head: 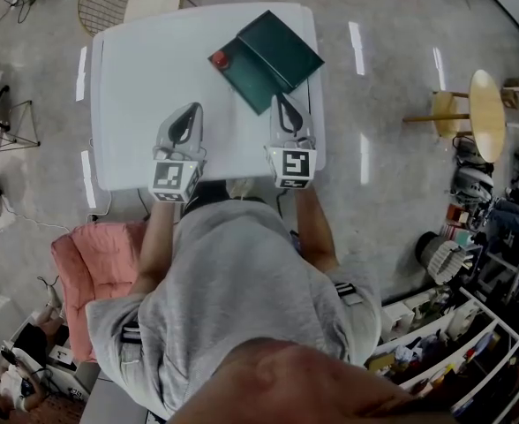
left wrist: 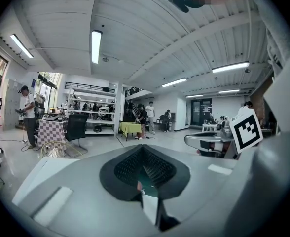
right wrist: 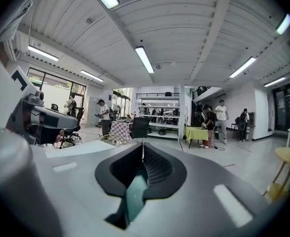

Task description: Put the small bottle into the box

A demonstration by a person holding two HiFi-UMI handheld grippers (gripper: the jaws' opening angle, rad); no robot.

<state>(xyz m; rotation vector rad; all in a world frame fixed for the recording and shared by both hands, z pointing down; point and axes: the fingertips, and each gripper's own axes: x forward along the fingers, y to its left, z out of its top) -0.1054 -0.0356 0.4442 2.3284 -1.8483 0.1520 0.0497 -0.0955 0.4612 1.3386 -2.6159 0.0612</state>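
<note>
Past grey-shirted shoulders [head: 233, 272], holds left tongs [head: 191, 113] and right tongs [head: 281, 102] closed on nothing above the white desk [head: 136, 78]. Best to draw both back level, clear of the dark green flat box [head: 273, 56], without nudging the small red bottle [head: 220, 60] at its left edge. Cannot tell whether inside or just touching outside.

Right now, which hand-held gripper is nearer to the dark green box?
Right. The right hand-held gripper has its tips at the near edge of the dark green box; the left hand-held gripper stands apart, off to its left.
</note>
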